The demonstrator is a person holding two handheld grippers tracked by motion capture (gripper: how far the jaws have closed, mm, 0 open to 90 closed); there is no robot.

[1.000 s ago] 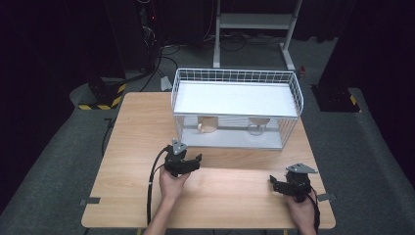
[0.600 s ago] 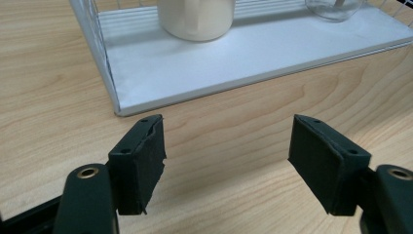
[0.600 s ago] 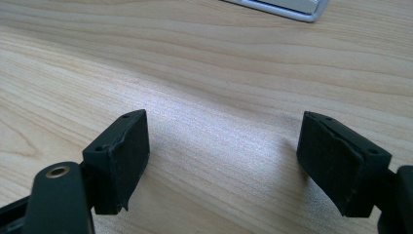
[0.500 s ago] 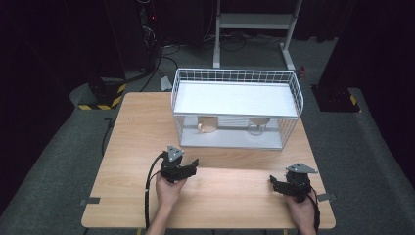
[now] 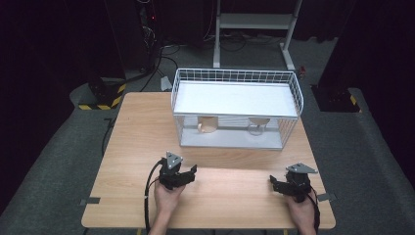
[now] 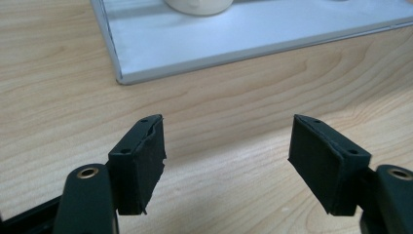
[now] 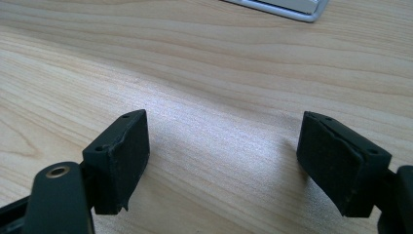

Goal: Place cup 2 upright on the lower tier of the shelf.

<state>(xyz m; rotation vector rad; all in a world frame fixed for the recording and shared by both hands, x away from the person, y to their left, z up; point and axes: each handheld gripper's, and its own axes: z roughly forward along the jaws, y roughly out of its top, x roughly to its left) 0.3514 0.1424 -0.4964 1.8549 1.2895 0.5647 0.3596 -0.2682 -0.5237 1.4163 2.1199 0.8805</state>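
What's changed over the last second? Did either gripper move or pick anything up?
The left gripper has drawn back toward the person's edge of the table, away from the wire rack. Its jaws stand open with nothing between them. The right gripper has stayed where it was, also open and empty. The mug and the glass under the rack's shelf have not moved.

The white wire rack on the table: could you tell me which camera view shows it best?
The high view shows the whole white wire rack, both shelves and mesh walls. The left gripper view catches just its base corner; the right gripper view, a sliver of its base edge.
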